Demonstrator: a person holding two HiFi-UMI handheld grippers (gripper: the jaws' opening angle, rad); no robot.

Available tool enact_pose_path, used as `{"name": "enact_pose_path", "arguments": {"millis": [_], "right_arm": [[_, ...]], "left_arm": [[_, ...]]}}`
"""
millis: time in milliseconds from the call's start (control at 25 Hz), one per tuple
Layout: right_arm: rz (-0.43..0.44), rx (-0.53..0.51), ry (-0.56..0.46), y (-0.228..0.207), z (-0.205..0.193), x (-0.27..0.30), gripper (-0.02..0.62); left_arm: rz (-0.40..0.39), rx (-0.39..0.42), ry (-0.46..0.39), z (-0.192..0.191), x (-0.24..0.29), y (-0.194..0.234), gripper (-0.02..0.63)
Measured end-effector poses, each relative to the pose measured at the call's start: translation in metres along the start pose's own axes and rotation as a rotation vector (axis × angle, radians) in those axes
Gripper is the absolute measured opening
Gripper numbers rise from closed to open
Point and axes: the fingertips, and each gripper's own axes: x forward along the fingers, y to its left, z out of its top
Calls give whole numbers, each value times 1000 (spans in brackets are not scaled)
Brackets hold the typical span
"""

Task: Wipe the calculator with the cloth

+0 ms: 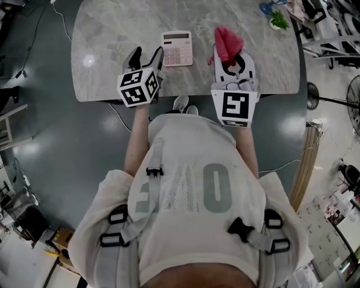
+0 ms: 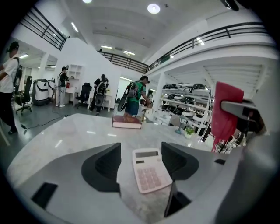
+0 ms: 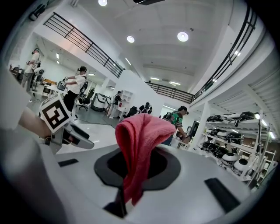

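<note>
A pink-and-white calculator (image 1: 177, 48) lies flat on the marble table (image 1: 107, 39), near its front edge. My left gripper (image 1: 147, 58) hovers just left of it, jaws open and empty. In the left gripper view the calculator (image 2: 148, 171) shows on the tabletop through the gap of the left gripper (image 2: 140, 151), and neither pad touches it. A red cloth (image 1: 228, 40) sticks up from my right gripper (image 1: 232, 61), which is shut on it to the right of the calculator. In the right gripper view the cloth (image 3: 141, 140) hangs folded over the right gripper (image 3: 136, 165).
A dark red book (image 2: 127, 122) lies at the table's far side. A small potted plant (image 1: 278, 22) and a blue object (image 1: 266, 8) stand at the far right corner. Several people stand in the hall behind. A fan (image 1: 353, 100) stands on the floor at the right.
</note>
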Motion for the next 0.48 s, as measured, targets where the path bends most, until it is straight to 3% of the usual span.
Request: {"name": "enact_pose_path", "arguments": {"millis": [480], "right_arm": [[-16,-8,65,0,-15,0,58]], "left_arm": [[15,7,279,-101,29,13,314]]}}
